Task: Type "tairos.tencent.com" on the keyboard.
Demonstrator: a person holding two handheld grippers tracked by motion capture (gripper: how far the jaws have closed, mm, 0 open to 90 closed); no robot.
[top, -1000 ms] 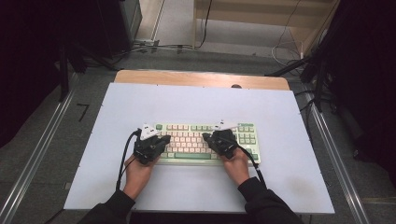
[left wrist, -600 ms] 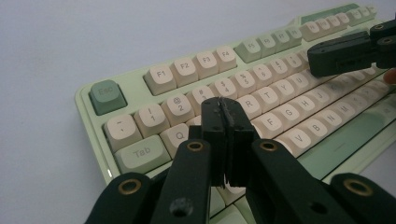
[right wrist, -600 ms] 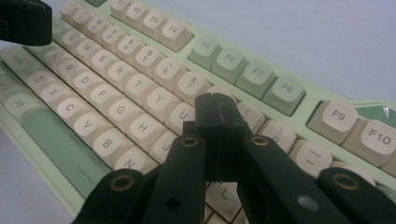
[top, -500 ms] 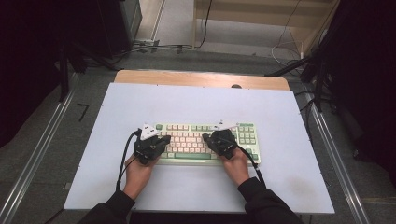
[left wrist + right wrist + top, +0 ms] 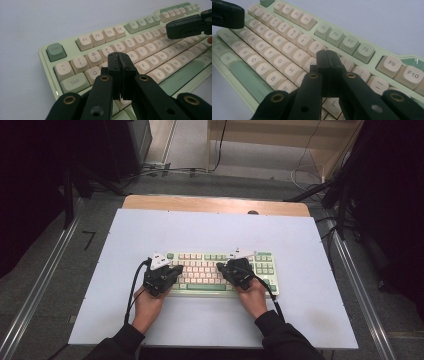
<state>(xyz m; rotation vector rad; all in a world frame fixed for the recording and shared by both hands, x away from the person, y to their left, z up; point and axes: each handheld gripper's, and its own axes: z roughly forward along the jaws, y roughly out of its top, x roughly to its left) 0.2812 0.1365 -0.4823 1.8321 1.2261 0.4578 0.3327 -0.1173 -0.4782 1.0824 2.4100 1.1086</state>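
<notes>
A pale green keyboard [image 5: 220, 272] with cream and green keys lies on the white table [image 5: 215, 230], near the front. My left gripper [image 5: 172, 268] hovers over its left end, jaws shut with nothing between them; in the left gripper view its tips [image 5: 121, 58] sit above the W and E keys of the keyboard [image 5: 82, 40]. My right gripper [image 5: 221, 266] is over the right half of the letter keys, also shut and empty; in the right gripper view its tips [image 5: 326, 56] are above the keys near U and I on the keyboard [image 5: 287, 32].
The white table top has bare room all round the keyboard. A wooden strip [image 5: 210, 204] runs along its far edge. Metal rails [image 5: 45, 280] flank both sides, and cables lie on the floor beyond. The other gripper's black jaw [image 5: 190, 25] shows at upper right in the left gripper view.
</notes>
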